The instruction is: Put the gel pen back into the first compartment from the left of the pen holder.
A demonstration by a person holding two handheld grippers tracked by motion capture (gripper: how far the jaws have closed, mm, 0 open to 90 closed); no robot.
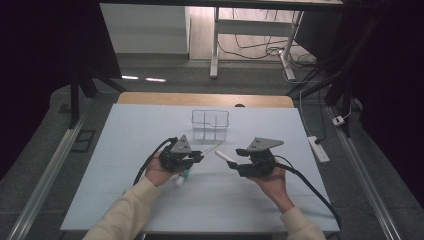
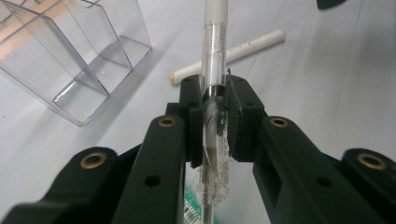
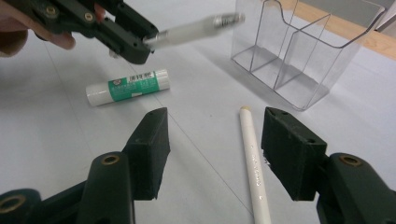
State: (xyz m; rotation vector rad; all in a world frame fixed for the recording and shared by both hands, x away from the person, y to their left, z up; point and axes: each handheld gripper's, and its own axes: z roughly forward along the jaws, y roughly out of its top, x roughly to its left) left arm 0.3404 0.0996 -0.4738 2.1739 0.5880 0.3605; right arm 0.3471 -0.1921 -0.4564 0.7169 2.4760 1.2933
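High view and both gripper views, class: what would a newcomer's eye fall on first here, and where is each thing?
The left gripper is shut on a clear pen, held above the white table. The right gripper, jaws open, sits over a white pencil lying on the table. A clear divided organizer stands farther back, and a green-labelled glue stick lies below the left gripper.

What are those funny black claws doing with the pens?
A person holds a tool in each hand at a white table. The left tool is clamped on a clear pen. The right tool is open over a white pencil lying on the table. A glue stick lies nearby, and a clear plastic organizer stands behind.
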